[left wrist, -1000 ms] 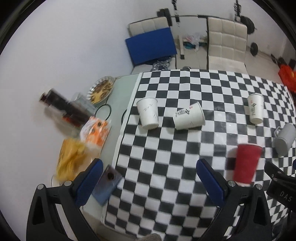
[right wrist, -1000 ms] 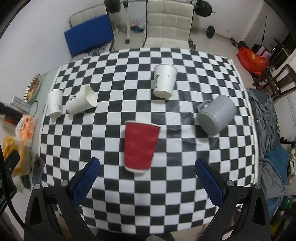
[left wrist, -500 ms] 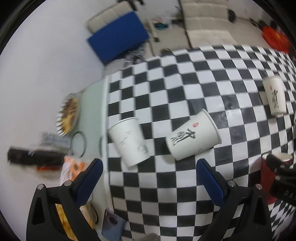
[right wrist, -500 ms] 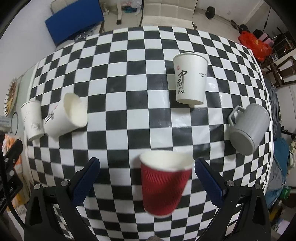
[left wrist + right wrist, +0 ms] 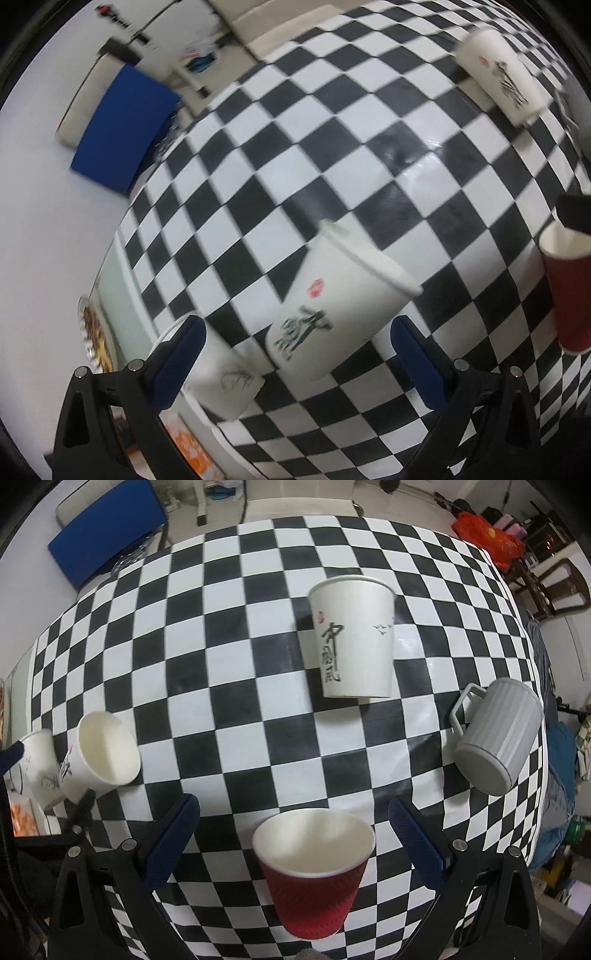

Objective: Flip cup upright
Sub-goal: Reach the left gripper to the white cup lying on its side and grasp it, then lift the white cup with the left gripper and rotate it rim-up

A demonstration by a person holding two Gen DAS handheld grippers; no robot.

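A white paper cup with black writing (image 5: 332, 306) lies on its side on the checkered table, between the fingers of my open left gripper (image 5: 295, 354); it also shows in the right wrist view (image 5: 103, 757). A second white cup (image 5: 221, 380) lies beside it by the left finger. A red paper cup (image 5: 314, 871) lies with its mouth facing the camera between the fingers of my open right gripper (image 5: 291, 845); it shows at the right edge of the left wrist view (image 5: 569, 288). Neither gripper touches a cup.
Another white cup (image 5: 354, 638) and a grey mug (image 5: 498, 738) lie further back on the checkered cloth (image 5: 229, 664). Snack packets (image 5: 184, 446) and a plate (image 5: 92, 332) sit off the table's left edge. A blue chair (image 5: 107, 528) stands behind.
Both grippers have moved forward and down toward the table. The white cup now sits between the left fingers and the red cup between the right fingers, both much closer.
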